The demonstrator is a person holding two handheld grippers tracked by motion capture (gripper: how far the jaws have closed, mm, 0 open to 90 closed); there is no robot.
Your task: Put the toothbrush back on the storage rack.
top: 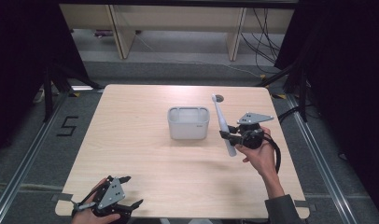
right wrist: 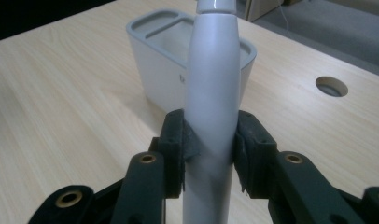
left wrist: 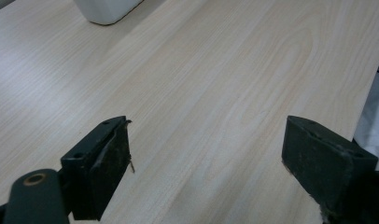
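Two tools: right tool clamps a toothbrush, head cropped; left tool gapes empty

Toothbrush: head cut off by the right gripper view's top edge.
Holder: just a bottom corner inside the left gripper view.
Holder logo: too blurred to read.

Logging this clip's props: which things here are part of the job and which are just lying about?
In play:
- toothbrush, clamped in the right gripper
- white holder, likely its destination

Idle or background:
- left gripper, open over bare table
- cable hole
- furniture and cables behind
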